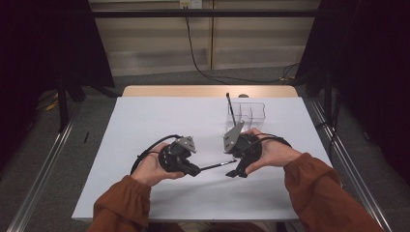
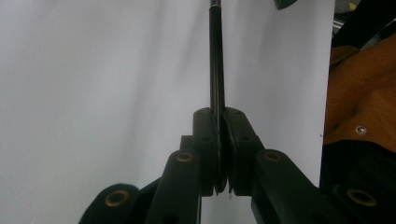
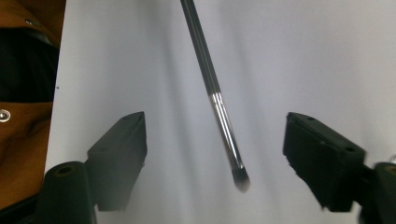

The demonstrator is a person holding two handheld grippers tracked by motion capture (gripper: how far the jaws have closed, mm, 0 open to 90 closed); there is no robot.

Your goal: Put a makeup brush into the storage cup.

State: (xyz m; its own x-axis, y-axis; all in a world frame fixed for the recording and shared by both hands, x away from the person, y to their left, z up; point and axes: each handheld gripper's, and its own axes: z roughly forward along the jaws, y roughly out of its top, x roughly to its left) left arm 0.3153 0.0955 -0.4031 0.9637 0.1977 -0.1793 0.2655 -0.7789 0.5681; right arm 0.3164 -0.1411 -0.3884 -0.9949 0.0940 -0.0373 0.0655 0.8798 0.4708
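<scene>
lab-like recording bay; black curtains [image 1: 43, 43]; rail frame [image 1: 43, 169]; white table [image 1: 145, 121]

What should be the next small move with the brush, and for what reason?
Probably the right gripper should draw back. Its jaws stand wide apart and touch nothing, with the brush lying free between them, while the left gripper is clamped on the handle. Then the left gripper could likely carry it to the clear holder, where another brush stands.
</scene>
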